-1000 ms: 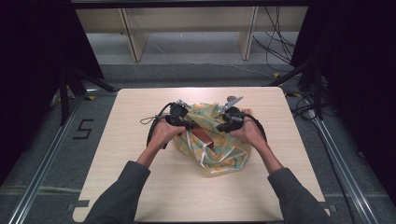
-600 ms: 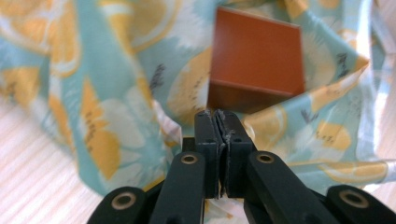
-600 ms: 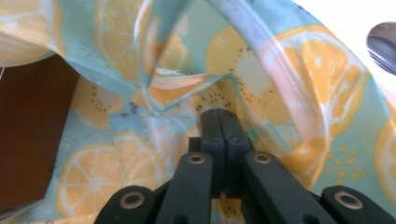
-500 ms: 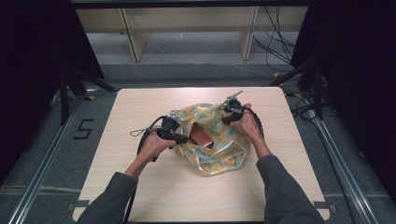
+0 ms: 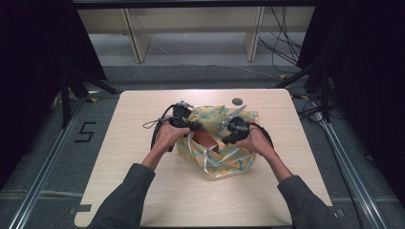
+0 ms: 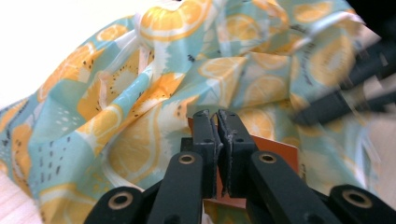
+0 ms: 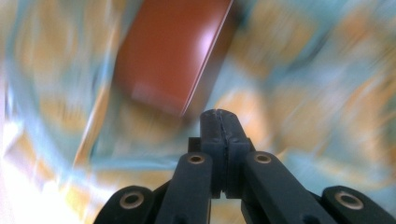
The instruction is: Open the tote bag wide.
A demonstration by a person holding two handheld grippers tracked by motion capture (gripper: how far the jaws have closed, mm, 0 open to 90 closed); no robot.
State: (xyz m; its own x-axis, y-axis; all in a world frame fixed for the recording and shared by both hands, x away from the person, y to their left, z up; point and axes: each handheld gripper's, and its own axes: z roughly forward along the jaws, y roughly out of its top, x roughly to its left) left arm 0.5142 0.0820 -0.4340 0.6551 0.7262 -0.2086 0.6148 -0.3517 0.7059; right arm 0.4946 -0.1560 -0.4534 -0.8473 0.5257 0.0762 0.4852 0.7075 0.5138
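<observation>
Closest to me, my left gripper [image 6: 216,122] has its jaws pinched nearly together, with a thin orange-red edge caught in the slit between them, so it looks clamped on the box [image 6: 275,147] right where the cloth [image 6: 140,112] meets it. My right gripper [image 7: 219,122] is fully closed, pads pressed flat against each other with nothing between them as far as I can see; that view is pretty blurred. Just past its tips sits the reddish-brown box [image 7: 175,51], lying on the cloth.

From the high view, the box [image 5: 206,140] sits in the middle of the citrus-print cloth [image 5: 224,160], which is bunched up around it on the table [image 5: 143,191]. My left gripper [image 5: 184,121] is at the cloth's left edge, my right gripper [image 5: 234,129] on its right side, box between them.
</observation>
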